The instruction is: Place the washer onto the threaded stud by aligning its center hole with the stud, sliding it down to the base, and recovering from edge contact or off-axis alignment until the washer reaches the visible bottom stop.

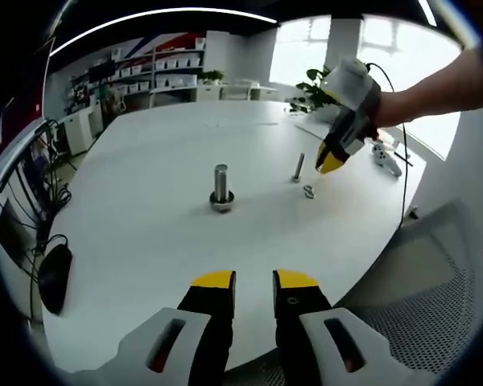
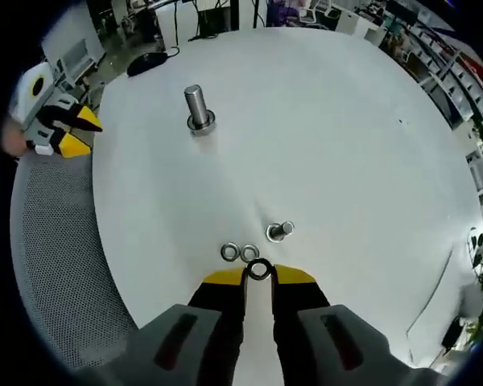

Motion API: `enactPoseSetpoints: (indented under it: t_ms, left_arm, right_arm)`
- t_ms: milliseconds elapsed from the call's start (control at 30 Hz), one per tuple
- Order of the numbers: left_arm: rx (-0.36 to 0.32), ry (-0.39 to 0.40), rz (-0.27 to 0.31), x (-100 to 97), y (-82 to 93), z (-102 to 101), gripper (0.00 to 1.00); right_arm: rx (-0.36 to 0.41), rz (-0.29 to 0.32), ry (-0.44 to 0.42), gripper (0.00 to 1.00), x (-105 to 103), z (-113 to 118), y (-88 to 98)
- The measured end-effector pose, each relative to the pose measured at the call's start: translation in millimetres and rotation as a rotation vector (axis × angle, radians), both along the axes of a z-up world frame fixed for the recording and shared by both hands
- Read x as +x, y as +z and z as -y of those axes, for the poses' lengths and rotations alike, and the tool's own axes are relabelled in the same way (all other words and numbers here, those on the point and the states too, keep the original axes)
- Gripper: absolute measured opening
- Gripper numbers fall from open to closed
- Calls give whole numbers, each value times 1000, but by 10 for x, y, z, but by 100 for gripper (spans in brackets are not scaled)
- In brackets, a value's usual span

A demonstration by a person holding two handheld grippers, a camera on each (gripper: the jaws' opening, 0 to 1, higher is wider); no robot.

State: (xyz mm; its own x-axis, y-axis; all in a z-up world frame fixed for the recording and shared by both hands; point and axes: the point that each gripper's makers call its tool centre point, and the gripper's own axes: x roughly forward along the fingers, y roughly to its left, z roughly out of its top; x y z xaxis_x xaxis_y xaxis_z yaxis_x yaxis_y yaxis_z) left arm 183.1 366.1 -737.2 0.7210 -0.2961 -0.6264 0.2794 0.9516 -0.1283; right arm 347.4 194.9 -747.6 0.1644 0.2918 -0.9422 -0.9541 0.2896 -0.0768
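A tall threaded stud (image 1: 220, 183) stands upright on the white table (image 1: 145, 209), with a ring-shaped base around its foot; the right gripper view has it far off (image 2: 196, 107). A shorter stud (image 1: 298, 167) (image 2: 279, 232) stands nearer my right gripper. Two loose washers (image 2: 238, 252) lie side by side on the table, just ahead of that gripper's tips. My right gripper (image 2: 259, 276) is shut on a washer (image 2: 259, 269) held at its fingertips, low over the table; a hand holds it (image 1: 332, 161). My left gripper (image 1: 254, 280) is open and empty near the table edge, also seen at the left (image 2: 68, 129).
A grey mesh chair (image 2: 56, 265) sits at the table's near edge. A black mouse (image 1: 55, 277) lies at the left side with cables beyond it. A white controller (image 1: 384, 157) and a cable lie at the far right edge.
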Motion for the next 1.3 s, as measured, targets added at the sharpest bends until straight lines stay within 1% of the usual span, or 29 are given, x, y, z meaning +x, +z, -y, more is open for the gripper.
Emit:
enactPoseSetpoints:
  t_ms: [200, 500, 667, 867, 1067, 1300]
  left_arm:
    - [0, 0, 0, 0, -2, 4, 16]
    - [-2, 3, -5, 0, -11, 1, 17]
    - [-7, 0, -13, -7, -22, 12, 18]
    - [-13, -5, -2, 0, -3, 23, 19]
    - [-12, -7, -5, -2, -9, 25, 20]
    - [-21, -9, 1, 2, 5, 36, 20]
  right_arm:
    - [28, 21, -6, 13, 30, -74, 104]
    - [51, 52, -7, 13, 125, -102, 214]
    - [48, 65, -1, 13, 164, -117, 224]
    - [44, 72, 12, 13, 187, -150, 226]
    - [42, 81, 22, 13, 200, -187, 223]
    - [19, 82, 41, 13, 203, -215, 167]
